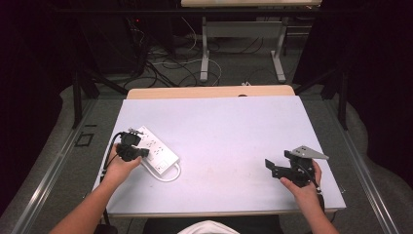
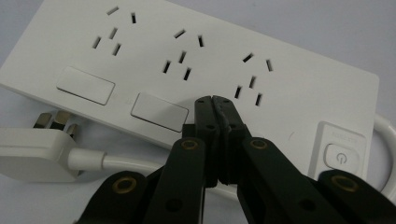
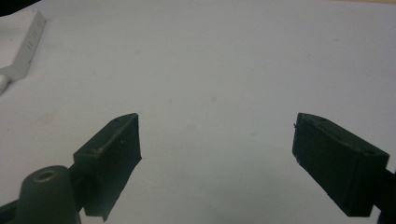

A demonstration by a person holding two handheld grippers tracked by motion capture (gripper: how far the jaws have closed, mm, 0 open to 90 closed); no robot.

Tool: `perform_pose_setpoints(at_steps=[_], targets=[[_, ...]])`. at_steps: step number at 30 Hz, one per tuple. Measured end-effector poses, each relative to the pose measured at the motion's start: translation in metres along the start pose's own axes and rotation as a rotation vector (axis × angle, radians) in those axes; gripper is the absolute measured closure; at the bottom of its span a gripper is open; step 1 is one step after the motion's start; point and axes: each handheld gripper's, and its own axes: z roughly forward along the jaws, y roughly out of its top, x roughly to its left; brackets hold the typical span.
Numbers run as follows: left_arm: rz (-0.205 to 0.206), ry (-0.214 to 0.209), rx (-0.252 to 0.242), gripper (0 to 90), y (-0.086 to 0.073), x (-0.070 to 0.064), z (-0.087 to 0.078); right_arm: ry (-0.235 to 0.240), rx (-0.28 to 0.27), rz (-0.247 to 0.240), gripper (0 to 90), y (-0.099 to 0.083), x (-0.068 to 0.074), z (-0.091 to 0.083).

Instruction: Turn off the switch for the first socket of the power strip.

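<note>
A white rectangular plastic power strip (image 1: 155, 151) with three socket groups lies flat at the left side of the pale lavender tabletop (image 1: 234, 131), its white cord (image 2: 128, 163) looping round to a white three-pin plug (image 2: 32, 151) resting just beside it. The left hand-held gripper (image 2: 213, 100) hovers low over the strip, its black jaws pressed together with nothing between them, near the strip's power button (image 2: 341, 157). The right hand-held gripper (image 3: 217, 140), held well apart at the tabletop's right side, has its jaws spread wide over bare surface.
</note>
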Motion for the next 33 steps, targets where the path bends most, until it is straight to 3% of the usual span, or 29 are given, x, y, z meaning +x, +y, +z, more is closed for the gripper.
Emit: perform_pose_setpoints(at_steps=[18, 21, 33], targets=[[-0.019, -0.015, 0.019, 89.6, 0.0018, 0.0009, -0.0008, -0.001, 0.003, 0.002, 14.4, -0.0003, -0.0006, 0.0005], [-0.022, -0.013, 0.004, 89.6, 0.0014, 0.0007, 0.0004, -0.001, 0.000, 0.005, 14.5, -0.0006, -0.0012, 0.0010], [0.002, -0.010, 0.025, 89.4, 0.0059, 0.0014, 0.0010, -0.003, 0.006, 0.011, 14.4, -0.0017, -0.0021, 0.0002]])
